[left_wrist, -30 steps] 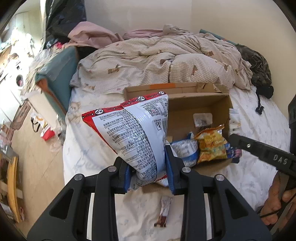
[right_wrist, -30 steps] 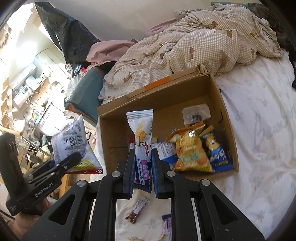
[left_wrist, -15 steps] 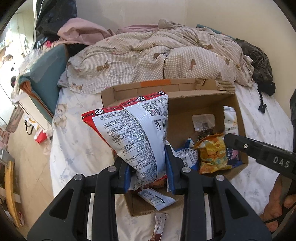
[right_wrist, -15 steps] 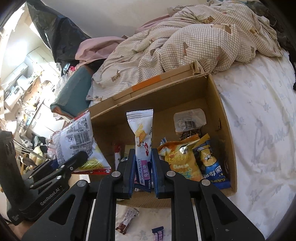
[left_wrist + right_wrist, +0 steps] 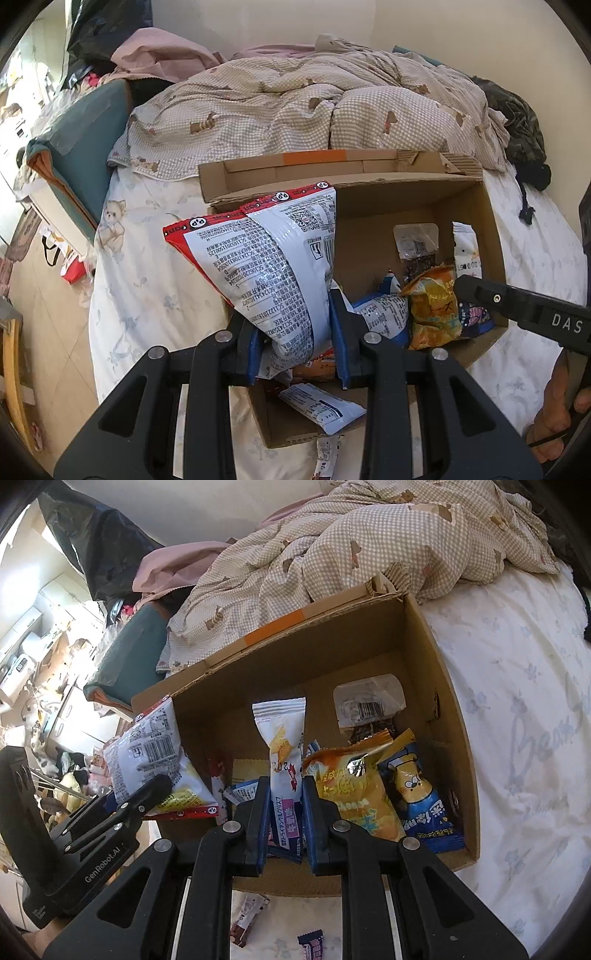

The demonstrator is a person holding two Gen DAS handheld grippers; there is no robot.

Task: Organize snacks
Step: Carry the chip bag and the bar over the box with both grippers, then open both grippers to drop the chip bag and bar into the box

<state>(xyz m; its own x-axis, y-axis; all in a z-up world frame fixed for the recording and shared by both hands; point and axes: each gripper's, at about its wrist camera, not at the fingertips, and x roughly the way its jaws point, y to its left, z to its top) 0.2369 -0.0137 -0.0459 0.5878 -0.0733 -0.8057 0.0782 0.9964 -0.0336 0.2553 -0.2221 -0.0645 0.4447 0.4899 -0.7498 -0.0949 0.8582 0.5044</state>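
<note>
An open cardboard box (image 5: 491, 236) (image 5: 443, 672) lies on the bed and holds several snack packets. My left gripper (image 5: 297, 341) is shut on a large red-and-white snack bag (image 5: 273, 258), held over the box's near left corner; the bag also shows in the right wrist view (image 5: 151, 760). My right gripper (image 5: 284, 812) is shut on a narrow white snack packet (image 5: 282, 746), held upright over the box's near edge. In the box lie an orange chip bag (image 5: 351, 786), a blue bear packet (image 5: 417, 805) and a clear packet (image 5: 369, 705).
The box sits on a white floral sheet (image 5: 524, 701) with a crumpled checked duvet (image 5: 314, 110) behind it. Small snack bars (image 5: 249, 914) (image 5: 312, 943) lie on the sheet in front of the box. The bed's left edge drops to a cluttered floor (image 5: 44, 295).
Both grippers have moved forward toward the box with their packets. The box now fills more of both views, and each packet hangs over its near side.
</note>
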